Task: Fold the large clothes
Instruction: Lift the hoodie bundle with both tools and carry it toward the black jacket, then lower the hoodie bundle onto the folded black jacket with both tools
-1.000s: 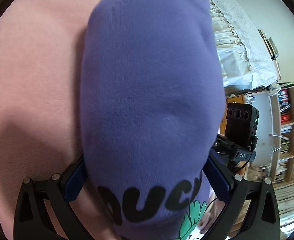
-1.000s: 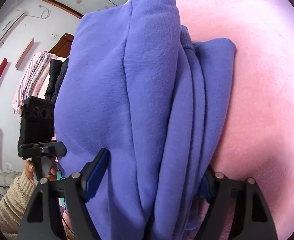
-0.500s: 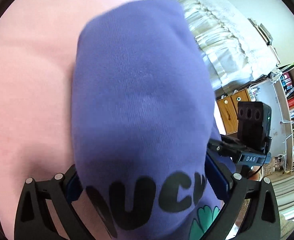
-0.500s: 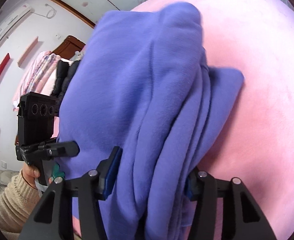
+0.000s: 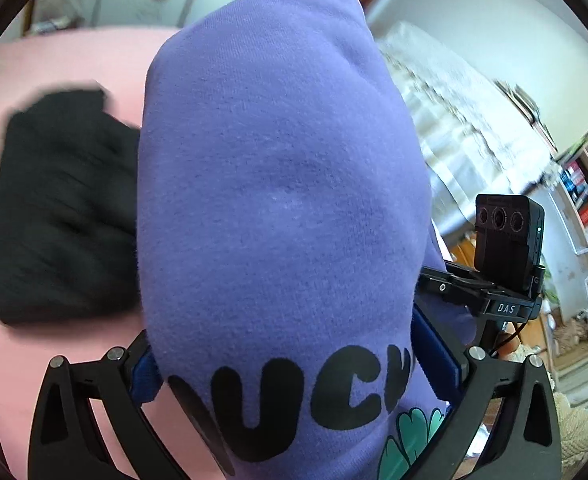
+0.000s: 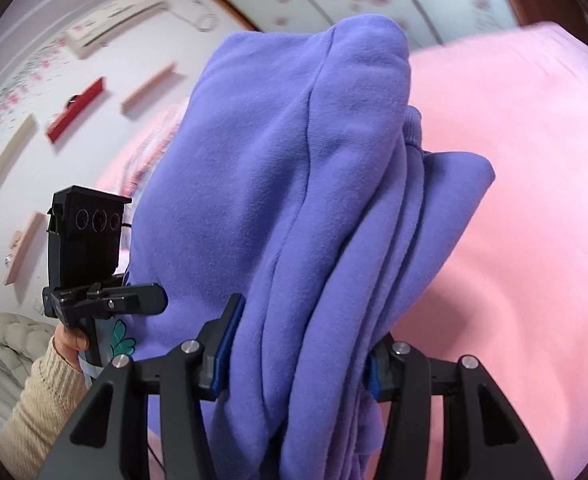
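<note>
Clearly clamped in both tools: a folded purple sweatshirt [image 5: 278, 208], bulky and several layers thick. Left gripper [image 5: 294, 364] closed on one edge of the bundle, blue pads [image 5: 144, 374] pressed into the fabric on either side, jaws spread only as wide as the cloth between them. Black printed letters [image 5: 294, 396] and a bit of green print [image 5: 410, 436] right at the mouth of the jaws, the rest of the cloth bulging forward beyond the fingertips and filling most of the left wrist view. Right gripper [image 6: 298, 356] likewise shut on the sweatshirt [image 6: 286, 200], stacked folds running straight out between the blue pads [image 6: 226, 350] and rising ahead of them. Seen off to the right of the left jaws: the other tool's black camera block [image 5: 508, 240]. Seen off to the left of the right jaws: the left tool's camera block [image 6: 90, 232], gripped by a hand [image 6: 72, 340] in a cream knitted sleeve [image 6: 34, 408]. Beyond and beneath the bundle, a pink bedspread [image 6: 534, 240]. Out past the left finger of the left gripper, a black garment [image 5: 62, 216] lying on that pink bedspread [image 5: 54, 60], blurred. Sweatshirt apparently lifted off the bed, though contact underneath hidden by the cloth itself. Farther off to the right, a bookshelf [image 5: 586, 196].
</note>
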Tool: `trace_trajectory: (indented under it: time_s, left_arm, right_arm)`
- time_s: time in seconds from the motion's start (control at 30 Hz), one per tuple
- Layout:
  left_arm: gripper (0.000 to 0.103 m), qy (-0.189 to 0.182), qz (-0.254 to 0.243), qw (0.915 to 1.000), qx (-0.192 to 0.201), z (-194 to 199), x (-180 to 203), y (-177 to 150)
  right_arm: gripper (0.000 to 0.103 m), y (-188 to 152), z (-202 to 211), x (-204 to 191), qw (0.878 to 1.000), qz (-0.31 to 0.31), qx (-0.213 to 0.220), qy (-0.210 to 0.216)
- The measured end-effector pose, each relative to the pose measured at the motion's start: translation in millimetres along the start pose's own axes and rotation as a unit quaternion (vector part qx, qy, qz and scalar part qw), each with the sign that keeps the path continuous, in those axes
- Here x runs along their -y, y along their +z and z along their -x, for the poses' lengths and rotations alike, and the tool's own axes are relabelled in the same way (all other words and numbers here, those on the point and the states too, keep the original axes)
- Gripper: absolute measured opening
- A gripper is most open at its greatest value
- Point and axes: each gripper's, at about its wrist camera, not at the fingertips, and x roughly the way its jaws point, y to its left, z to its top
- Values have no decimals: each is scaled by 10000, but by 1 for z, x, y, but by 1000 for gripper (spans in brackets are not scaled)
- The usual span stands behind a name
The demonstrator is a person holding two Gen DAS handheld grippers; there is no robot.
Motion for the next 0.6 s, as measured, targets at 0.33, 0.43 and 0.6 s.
trace_trajectory:
  time_s: [0.33, 0.43, 0.6]
  left_arm:
    - [103, 440, 139, 9968, 660, 76, -170, 96]
    - [103, 498, 308, 9968, 548, 48, -228, 110]
    - [103, 701, 776, 9945, 41, -38, -287, 97]
  right_arm:
    - [50, 115, -172, -65, 9991, 156, 333, 223]
    - [50, 113, -224, -43, 9997, -100, 197, 74]
    - [50, 69, -280, 22, 9968, -657, -143, -432]
